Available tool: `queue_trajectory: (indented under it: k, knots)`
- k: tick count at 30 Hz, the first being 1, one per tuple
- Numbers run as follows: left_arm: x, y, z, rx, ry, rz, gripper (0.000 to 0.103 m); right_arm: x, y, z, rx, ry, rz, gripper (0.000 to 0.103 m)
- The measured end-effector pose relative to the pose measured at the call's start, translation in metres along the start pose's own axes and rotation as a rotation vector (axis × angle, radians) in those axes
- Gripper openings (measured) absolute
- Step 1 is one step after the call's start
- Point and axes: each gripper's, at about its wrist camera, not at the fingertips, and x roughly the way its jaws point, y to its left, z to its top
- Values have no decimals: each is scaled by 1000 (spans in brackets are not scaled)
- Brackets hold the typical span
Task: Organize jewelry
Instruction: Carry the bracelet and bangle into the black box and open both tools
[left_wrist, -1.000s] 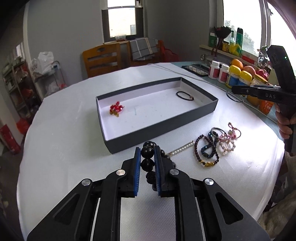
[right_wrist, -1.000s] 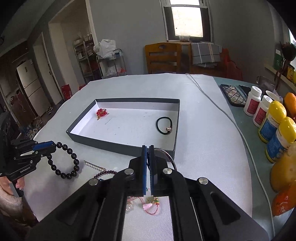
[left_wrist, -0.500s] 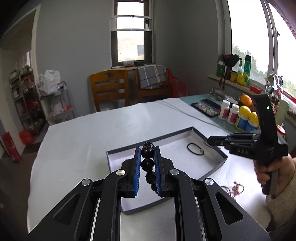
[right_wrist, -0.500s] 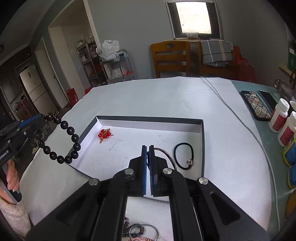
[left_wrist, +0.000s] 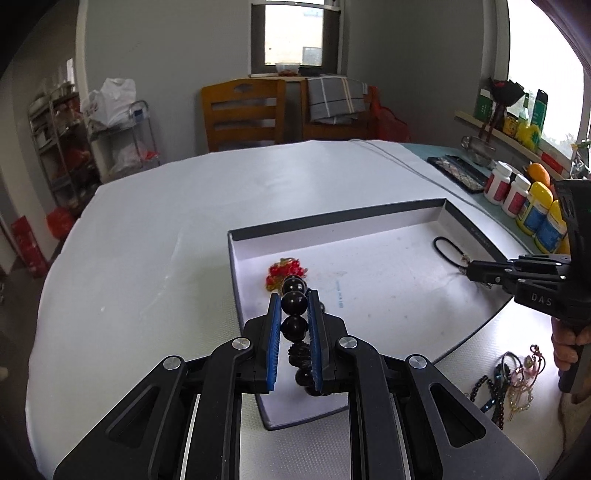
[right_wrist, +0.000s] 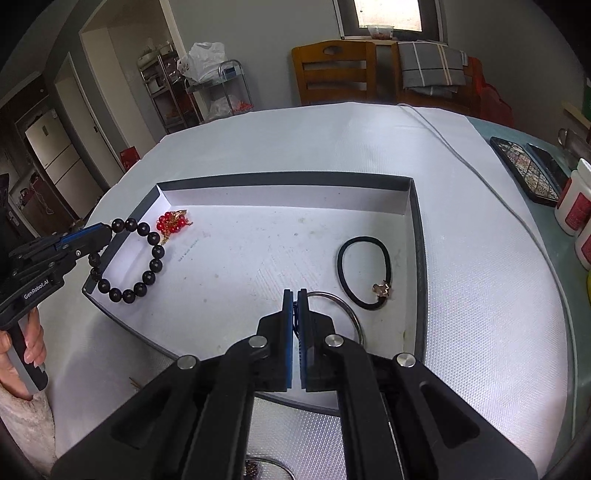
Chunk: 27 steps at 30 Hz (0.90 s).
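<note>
My left gripper (left_wrist: 293, 295) is shut on a black bead bracelet (left_wrist: 294, 302), which hangs over the left end of the grey box (left_wrist: 332, 221), just in front of a red bead ornament (left_wrist: 286, 271). The right wrist view shows that bracelet (right_wrist: 147, 258) dangling as a loop from the left gripper (right_wrist: 105, 230) over the box's left rim. My right gripper (right_wrist: 294, 295) is shut on a thin metal bangle (right_wrist: 349, 314), low over the box floor beside a black hair tie (right_wrist: 364, 273).
A pile of loose bracelets (left_wrist: 509, 380) lies on the white table in front of the box. Bottles (left_wrist: 517, 192), a dark flat case (left_wrist: 456, 173) and a cable (right_wrist: 480, 170) are at the right. Wooden chairs (left_wrist: 243, 110) stand behind the table.
Both grippers have travelled from the bracelet pile to above the box. The bead bracelet now hangs over the left end, and the bangle has come down beside the hair tie.
</note>
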Motion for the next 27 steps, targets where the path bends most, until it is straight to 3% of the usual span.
queue_trajectory:
  k: [8,18,27]
  knots:
    - [16,4,-10,3,56,8,15,4,2,-4,-19,22,-11,1]
    - [19,-4,-14,36,65,24,15,3,2,-4,-33,12,-38,1]
    - [26,-13,-17,81,72,62,15,3,4,-4,-89,-14,-165,1]
